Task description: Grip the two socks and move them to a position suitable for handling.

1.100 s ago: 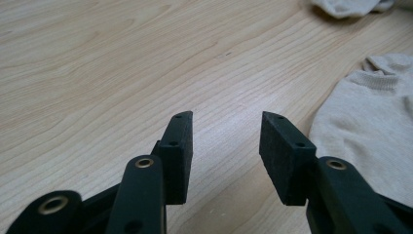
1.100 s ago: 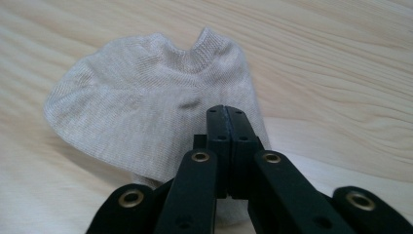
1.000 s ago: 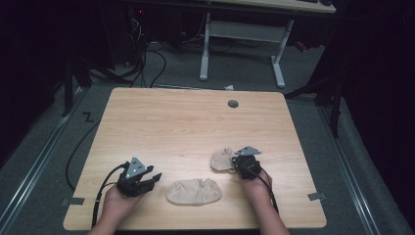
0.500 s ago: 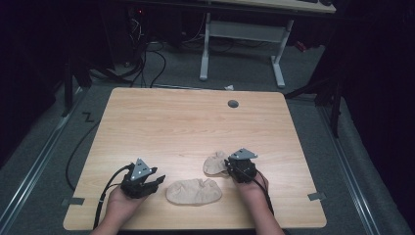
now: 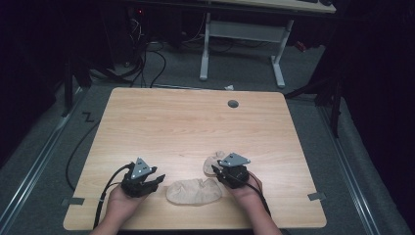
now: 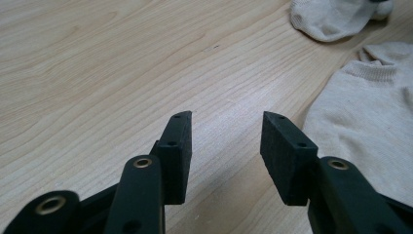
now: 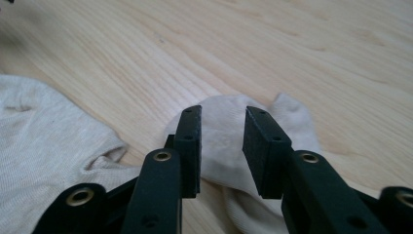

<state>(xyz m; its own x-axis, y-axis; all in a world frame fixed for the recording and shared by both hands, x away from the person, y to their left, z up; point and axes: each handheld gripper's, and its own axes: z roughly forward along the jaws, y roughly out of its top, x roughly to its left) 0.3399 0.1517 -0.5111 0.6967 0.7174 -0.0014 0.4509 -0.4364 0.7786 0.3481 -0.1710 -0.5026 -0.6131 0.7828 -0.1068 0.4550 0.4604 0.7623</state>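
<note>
Nearest us, our left gripper (image 5: 157, 178) rests on the wooden table (image 5: 186, 122) with its jaws apart and empty, just beside the flat sock (image 5: 193, 192). Our right gripper (image 5: 219, 172) has just been opening, its jaws now narrowly apart above the smaller crumpled sock (image 7: 229, 126), gripping nothing. That sock lies slightly farther off, touching the flat one.

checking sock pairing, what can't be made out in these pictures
- Smaller sock, high view: near end hidden behind the right gripper.
- Same sock, right gripper view: near end cut off by the bottom edge and jaws.
- Larger sock, left gripper view: cut off by the right edge.
</note>
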